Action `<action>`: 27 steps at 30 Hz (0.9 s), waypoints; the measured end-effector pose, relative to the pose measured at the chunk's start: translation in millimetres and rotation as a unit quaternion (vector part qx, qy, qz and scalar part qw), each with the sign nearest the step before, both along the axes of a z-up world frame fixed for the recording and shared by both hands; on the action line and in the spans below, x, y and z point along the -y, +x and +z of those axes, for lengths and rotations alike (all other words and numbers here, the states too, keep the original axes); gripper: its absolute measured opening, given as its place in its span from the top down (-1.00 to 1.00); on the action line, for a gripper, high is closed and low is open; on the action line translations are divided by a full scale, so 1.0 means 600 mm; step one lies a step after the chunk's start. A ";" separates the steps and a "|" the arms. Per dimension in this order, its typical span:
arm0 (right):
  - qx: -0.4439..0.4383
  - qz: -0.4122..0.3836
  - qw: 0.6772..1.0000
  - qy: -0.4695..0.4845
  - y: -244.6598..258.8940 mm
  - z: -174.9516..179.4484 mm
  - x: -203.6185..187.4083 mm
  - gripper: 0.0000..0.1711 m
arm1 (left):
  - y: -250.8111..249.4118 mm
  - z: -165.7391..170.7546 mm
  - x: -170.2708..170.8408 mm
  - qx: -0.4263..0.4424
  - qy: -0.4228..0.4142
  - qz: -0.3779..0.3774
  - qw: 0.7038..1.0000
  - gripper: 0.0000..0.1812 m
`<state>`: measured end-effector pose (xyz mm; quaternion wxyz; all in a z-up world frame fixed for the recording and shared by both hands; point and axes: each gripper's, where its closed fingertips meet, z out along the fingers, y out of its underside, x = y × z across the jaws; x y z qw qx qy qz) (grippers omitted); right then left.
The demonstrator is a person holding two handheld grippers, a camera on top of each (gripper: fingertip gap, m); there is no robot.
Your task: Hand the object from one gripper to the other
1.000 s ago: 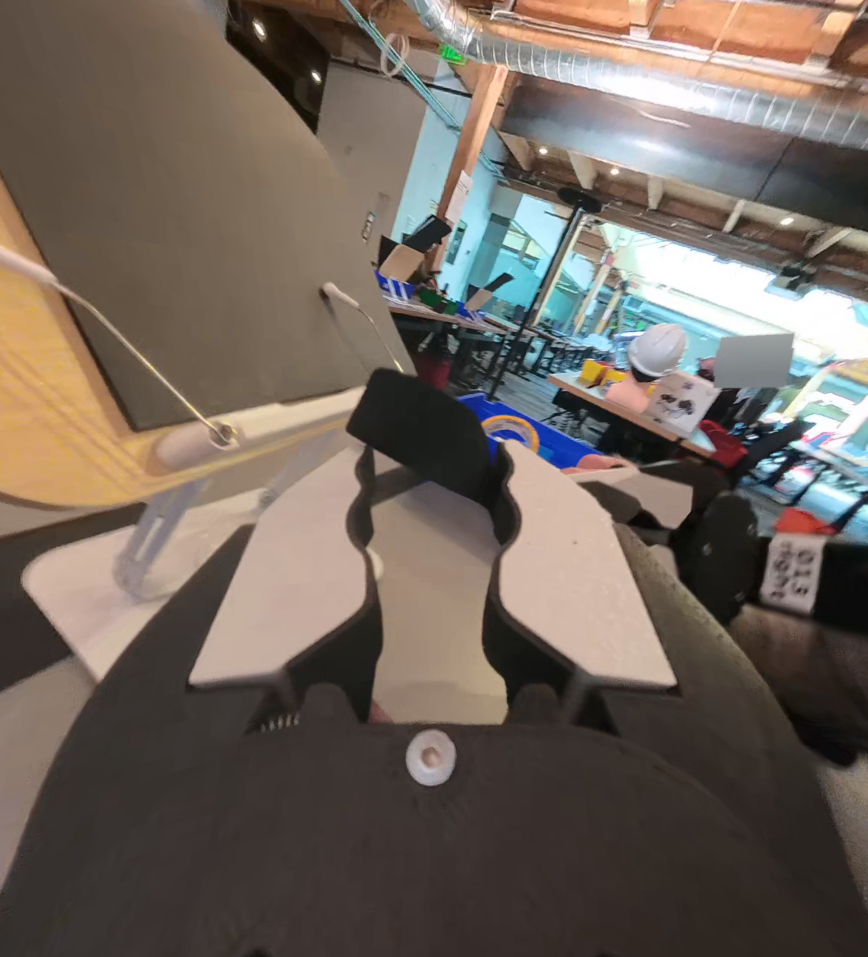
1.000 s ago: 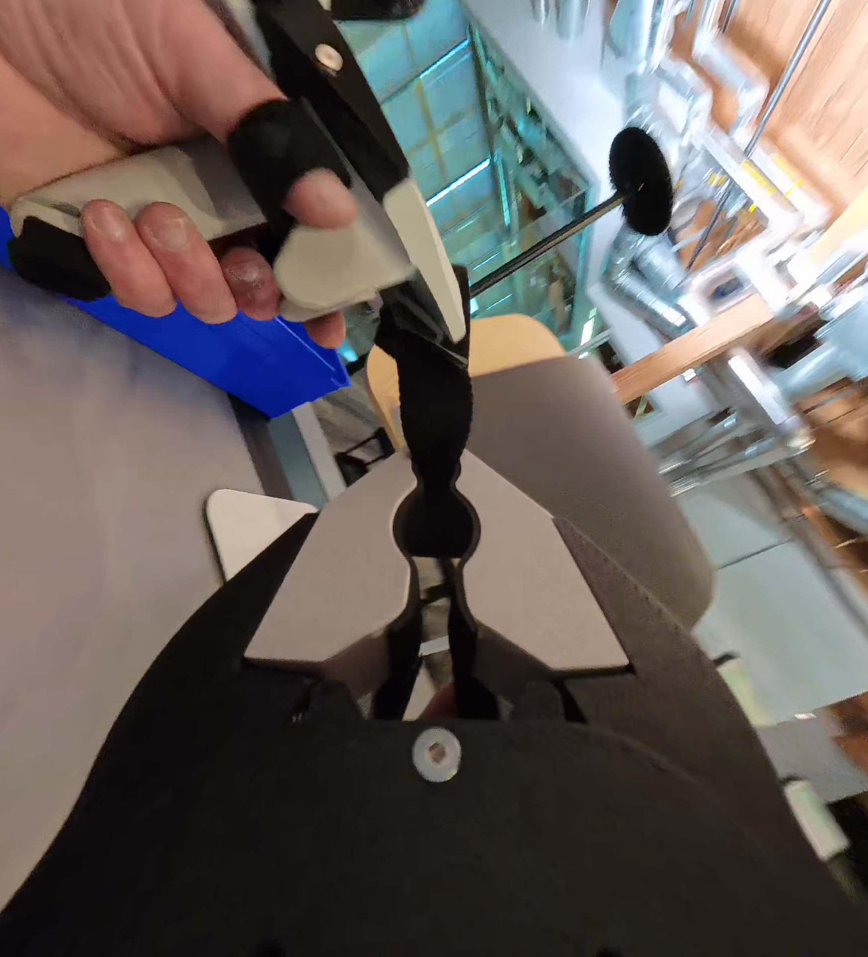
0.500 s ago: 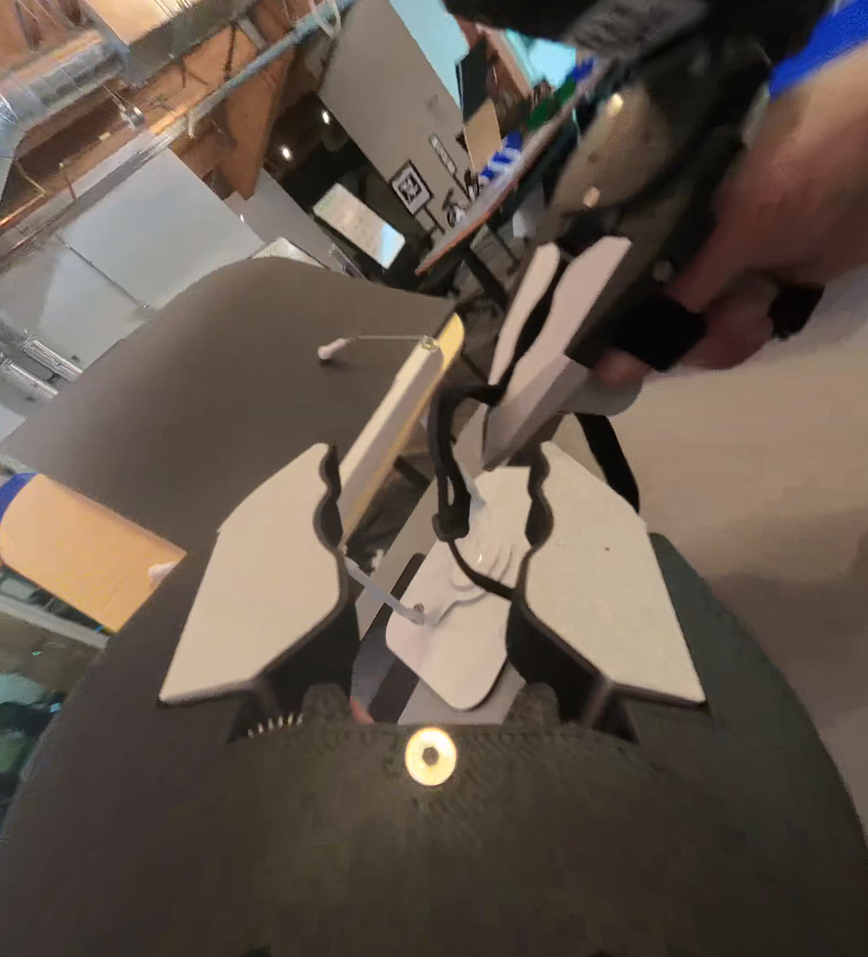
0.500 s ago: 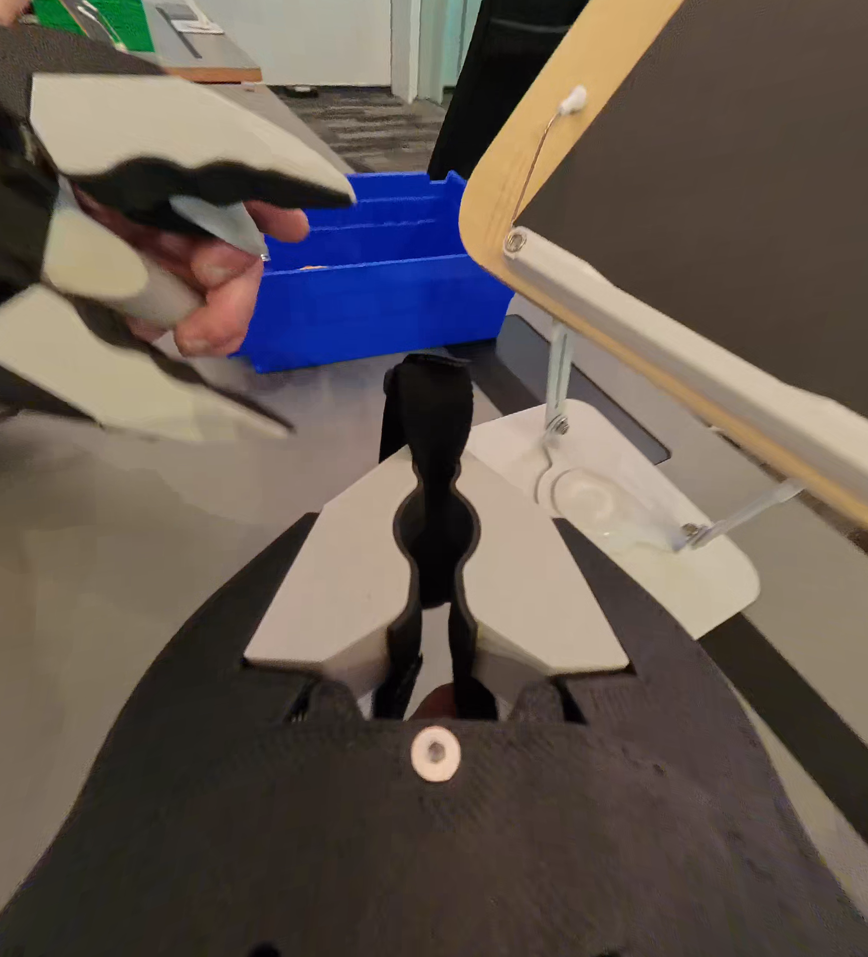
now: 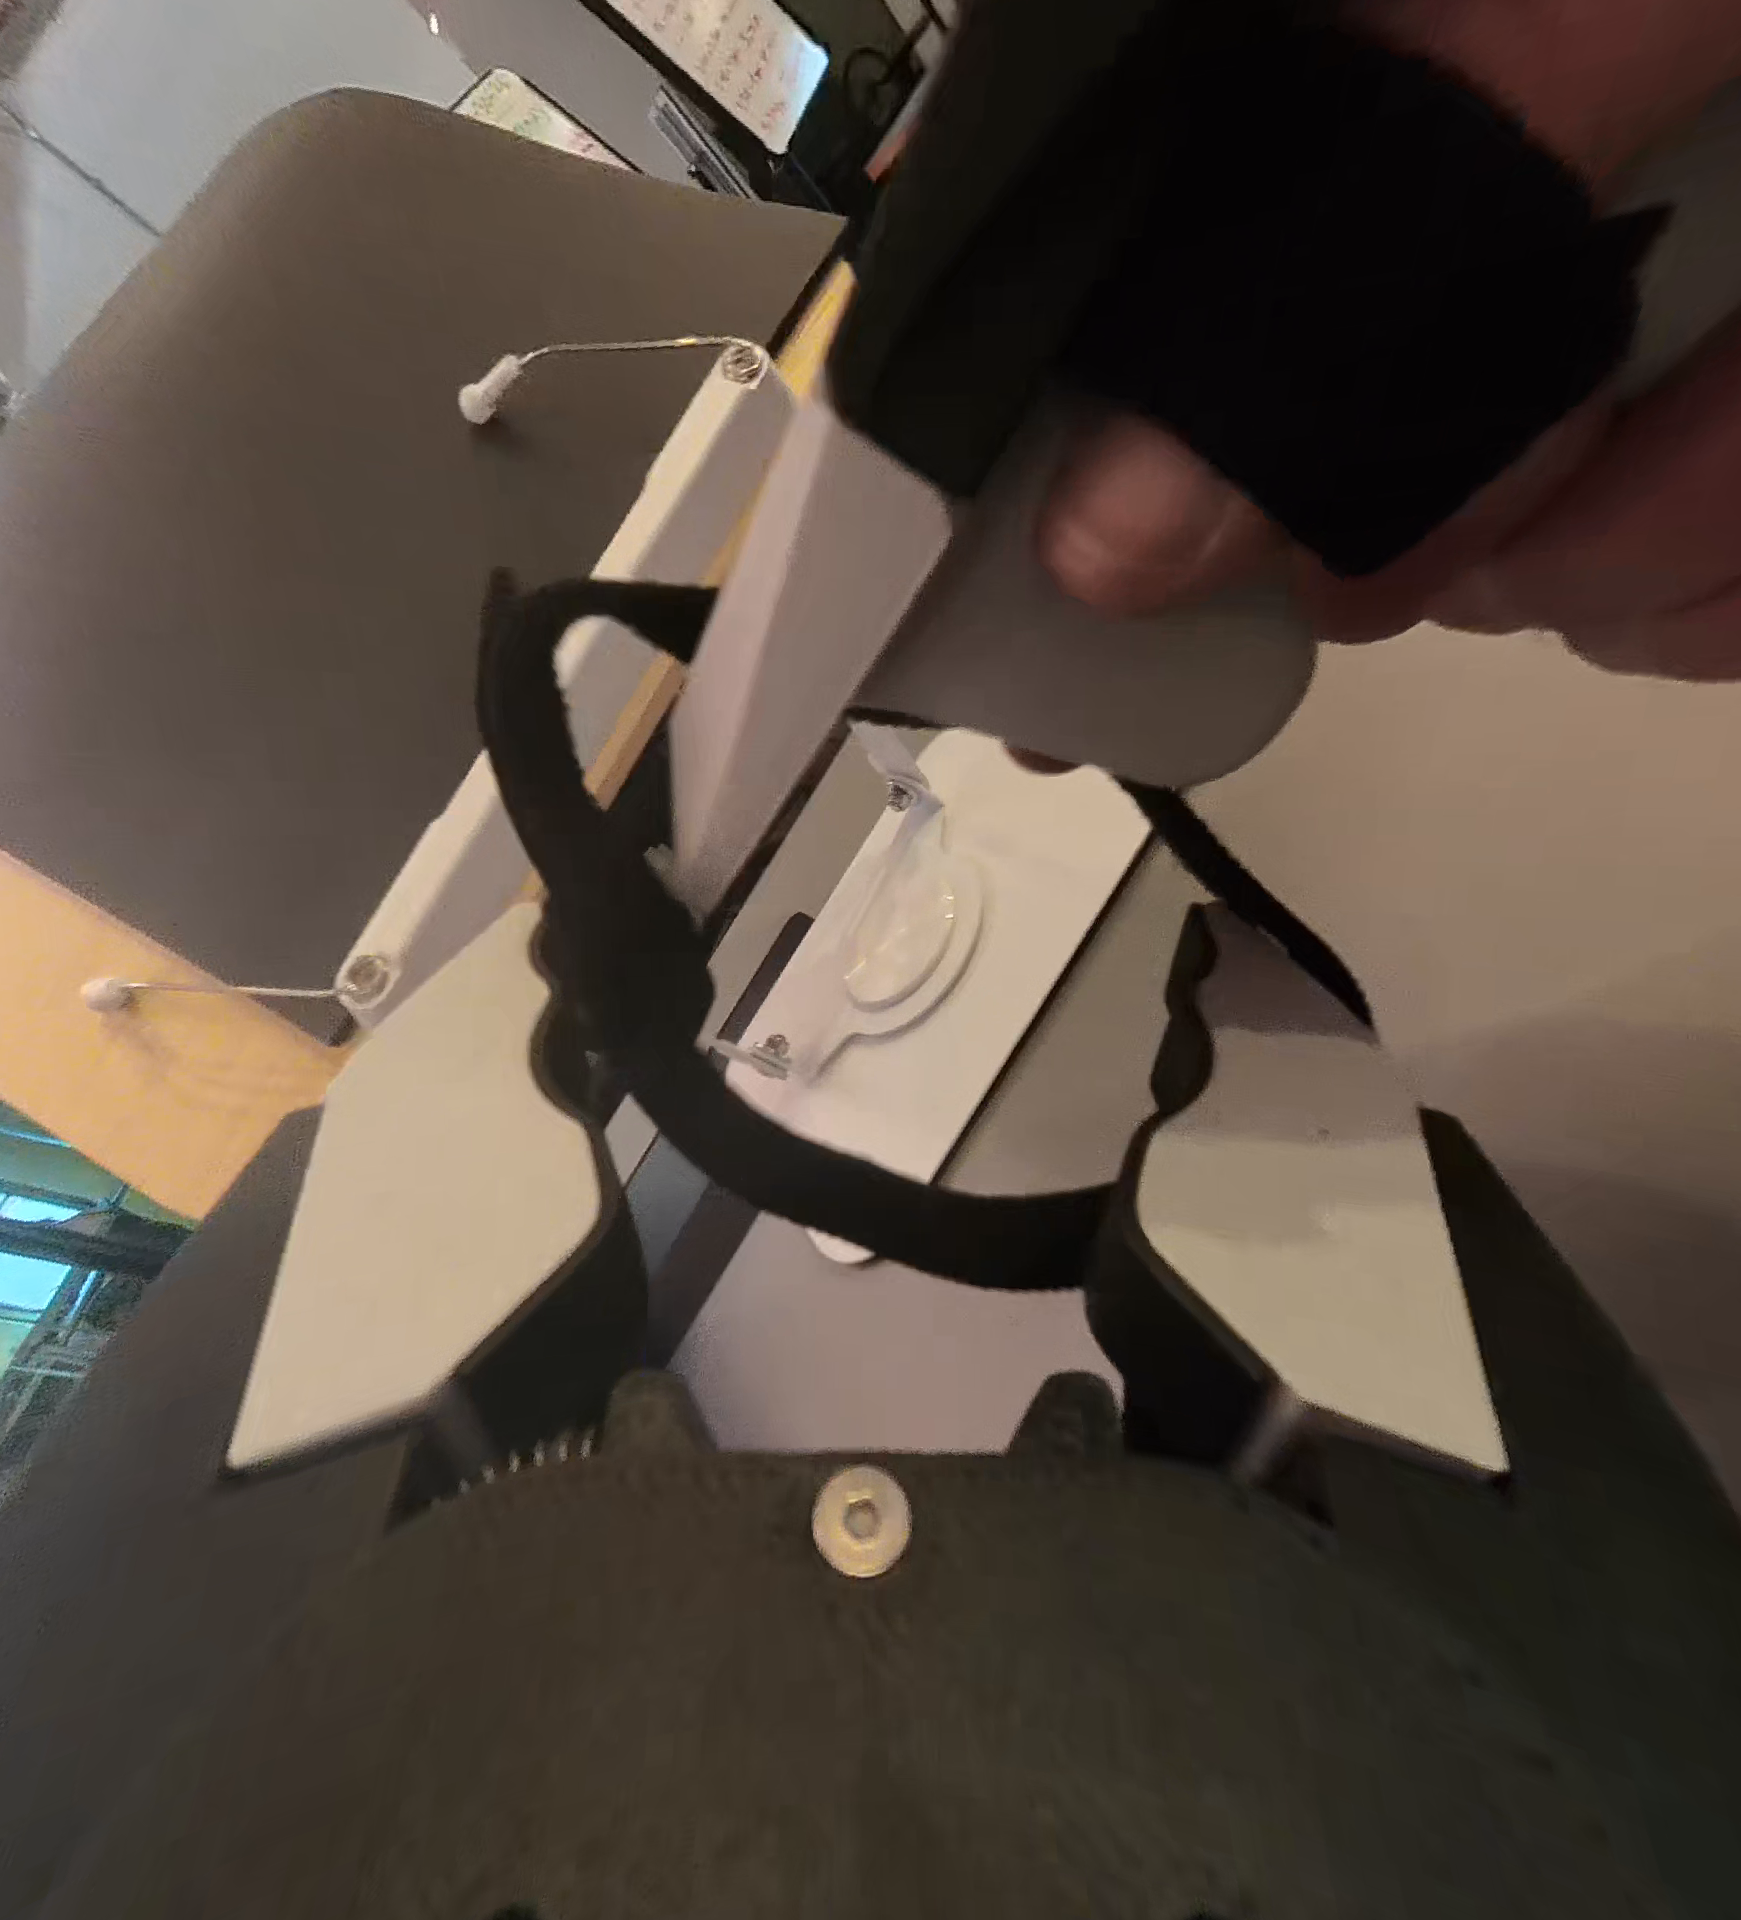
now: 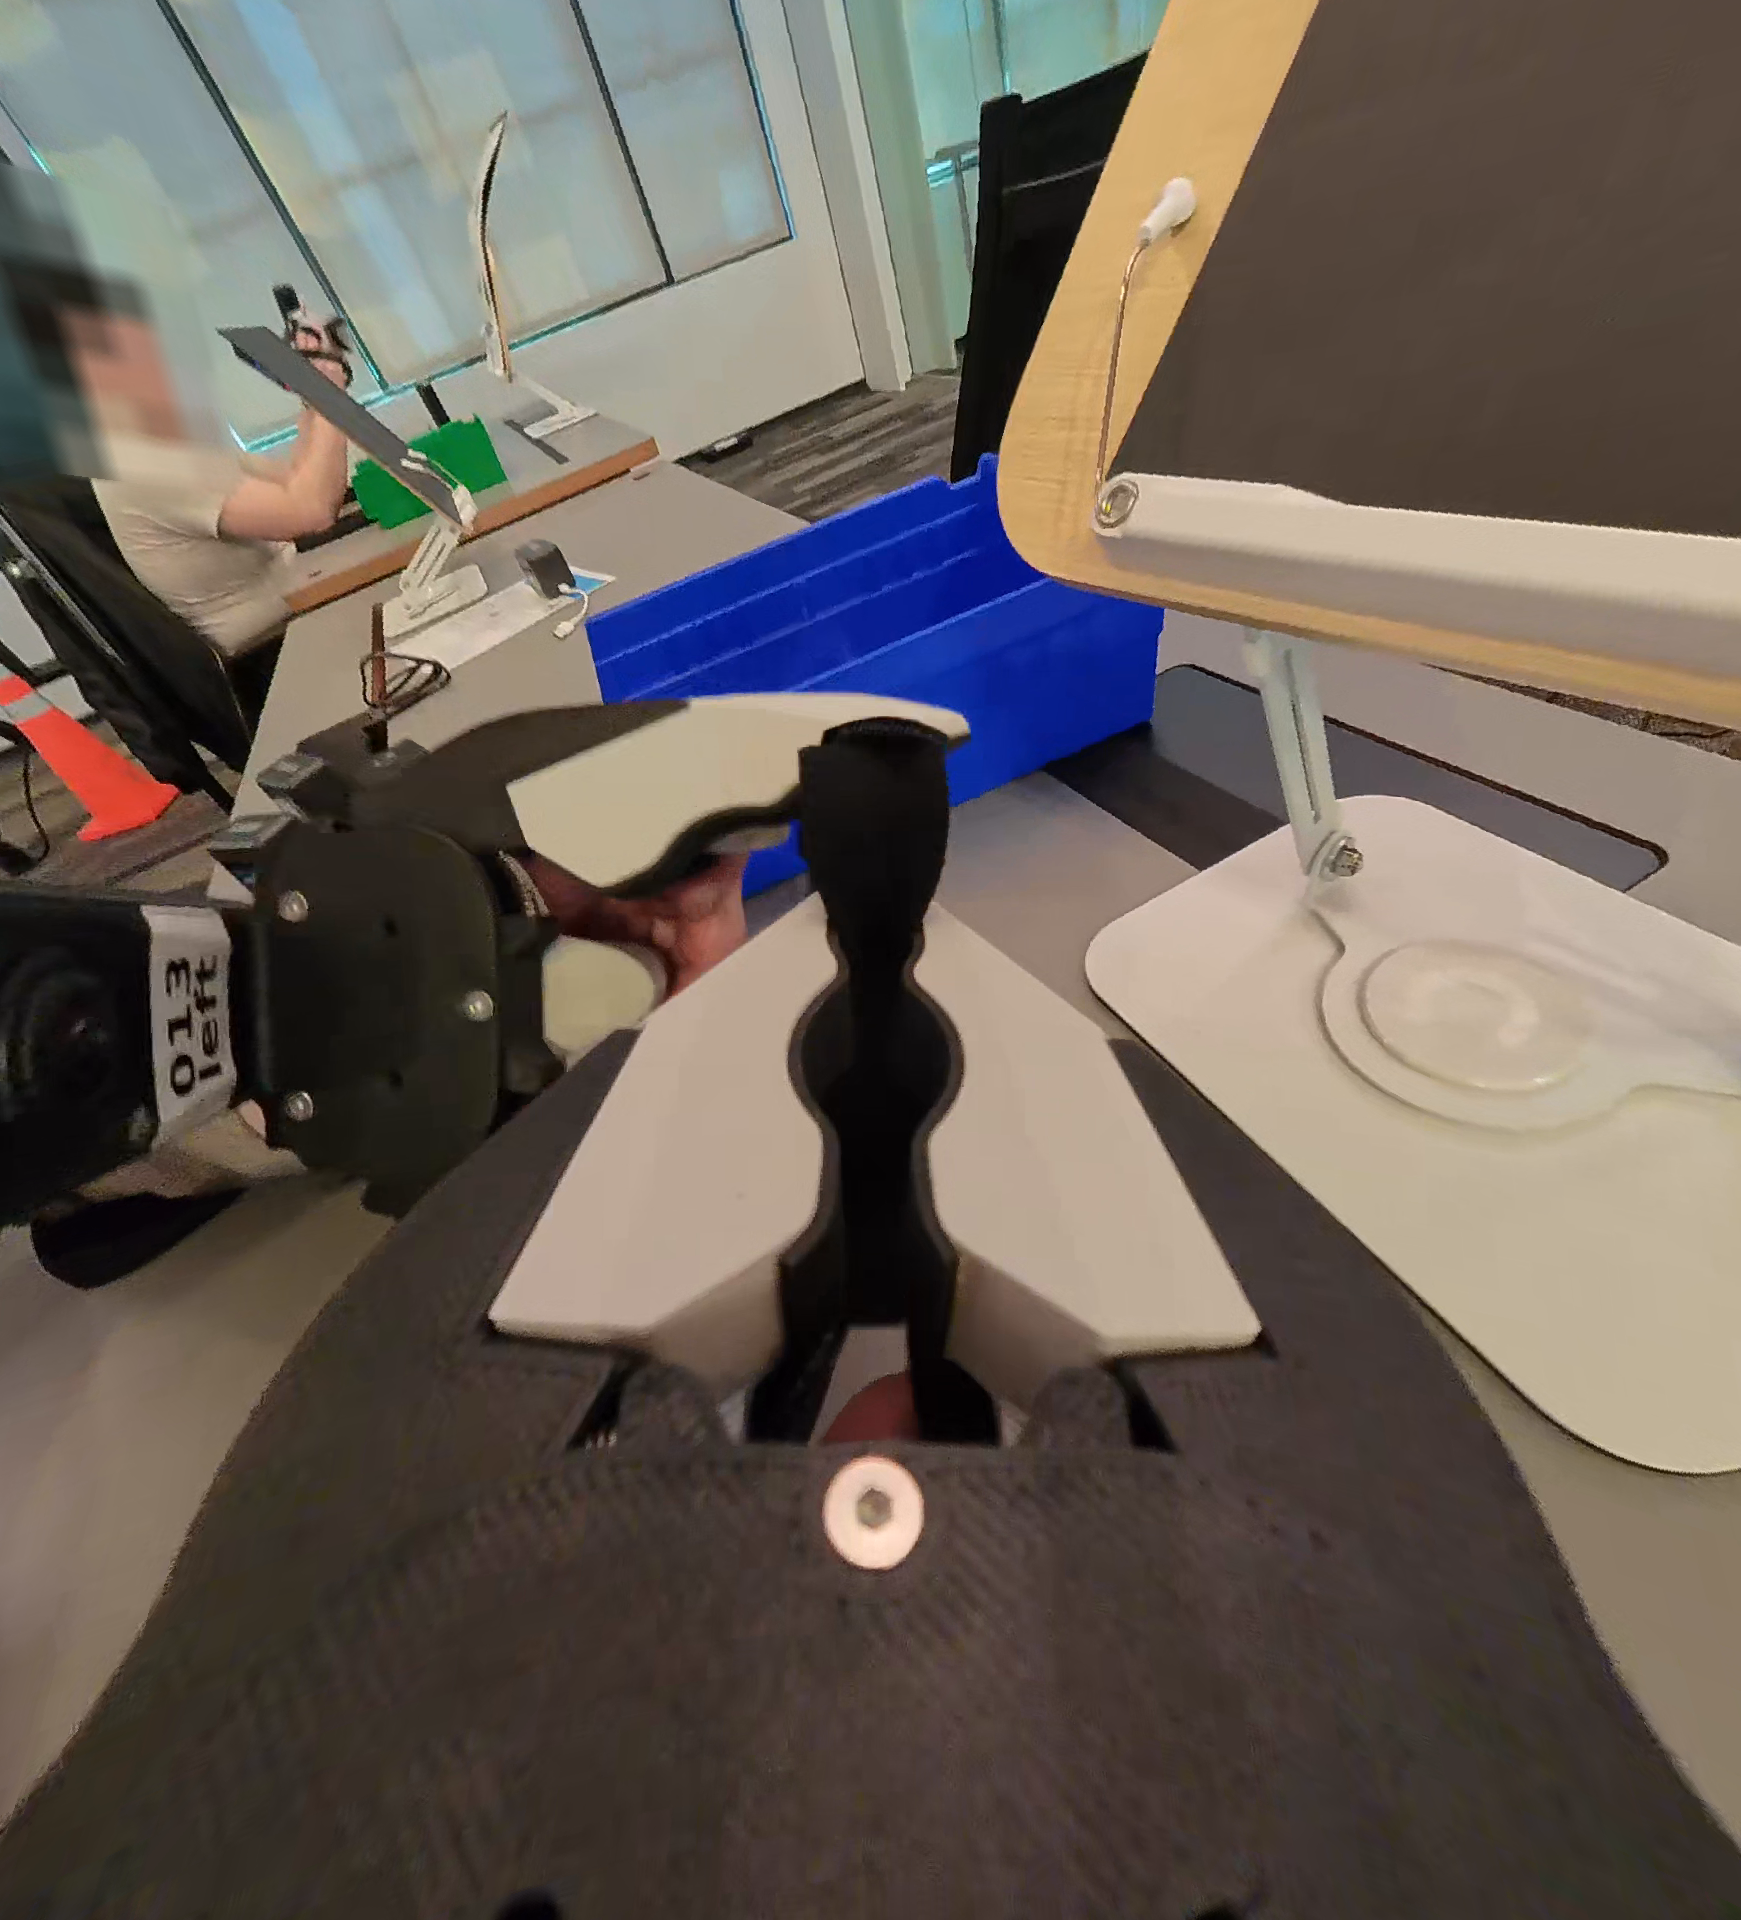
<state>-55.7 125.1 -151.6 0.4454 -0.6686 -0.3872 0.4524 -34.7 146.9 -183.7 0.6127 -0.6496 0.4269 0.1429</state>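
**Observer:** Where's the strap right now?

**Operator:** My right tongs [image 6: 871,1049] are clamped on the black strap [image 6: 876,997]; it stands up between their fingers, above the table [image 6: 66,1455]. From the left wrist camera, the strap [image 5: 637,935] loops across the mouth of my left tongs [image 5: 866,1049].

**Observer:** Have the left ones taken it?

**Operator:** No. Their jaws stand wide apart, with the loop lying between them and nothing pinched. In the right view, one left finger [image 6: 700,790] sits just beside the strap's top end.

**Observer:** So how far along are we?

**Operator:** About halfway, I'd judge. The two tongs have met by the tilted board's stand [image 6: 1468,1091]. What's left is closing the left tongs on the loop, then letting go with the right.
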 end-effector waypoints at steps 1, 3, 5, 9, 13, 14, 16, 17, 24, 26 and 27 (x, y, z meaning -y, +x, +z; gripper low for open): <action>-0.004 -0.006 1.000 0.001 -0.001 0.001 0.000 1.00 | 0.005 -0.003 0.002 0.000 -0.002 -0.003 1.000 -0.18; -0.013 -0.025 1.000 0.007 0.001 0.005 -0.006 1.00 | 0.016 -0.004 0.009 0.011 -0.008 -0.016 1.000 -0.20; -0.019 -0.032 0.999 0.009 0.002 0.005 -0.011 1.00 | 0.022 -0.003 0.013 0.019 -0.011 -0.023 1.000 -0.23; -0.030 -0.047 0.998 0.025 0.010 0.011 -0.024 1.00 | 0.028 0.004 0.019 0.054 -0.033 -0.046 0.997 -0.23; -0.027 -0.033 0.998 0.043 0.010 0.015 -0.022 1.00 | 0.042 0.009 0.032 0.112 -0.084 -0.100 0.985 -0.23; -0.021 -0.027 0.998 0.046 0.010 0.014 -0.021 1.00 | 0.047 0.009 0.038 0.136 -0.108 -0.122 0.977 -0.24; -0.022 -0.018 0.999 0.038 0.010 0.014 -0.020 1.00 | 0.042 0.010 0.036 0.163 -0.137 -0.129 0.969 -0.23; -0.023 -0.017 0.999 0.035 0.009 0.014 -0.019 1.00 | 0.038 0.010 0.032 0.163 -0.137 -0.126 0.969 -0.22; -0.044 -0.014 0.999 -0.002 -0.002 0.017 -0.001 1.00 | 0.023 -0.005 0.013 0.075 -0.044 -0.048 0.995 -0.05; -0.049 -0.008 0.999 -0.011 -0.003 0.021 0.004 1.00 | 0.010 0.005 0.006 0.066 -0.013 -0.023 0.997 0.15; -0.052 -0.006 0.999 -0.015 -0.004 0.022 0.006 1.00 | 0.006 0.009 0.005 0.059 -0.002 -0.019 0.998 0.21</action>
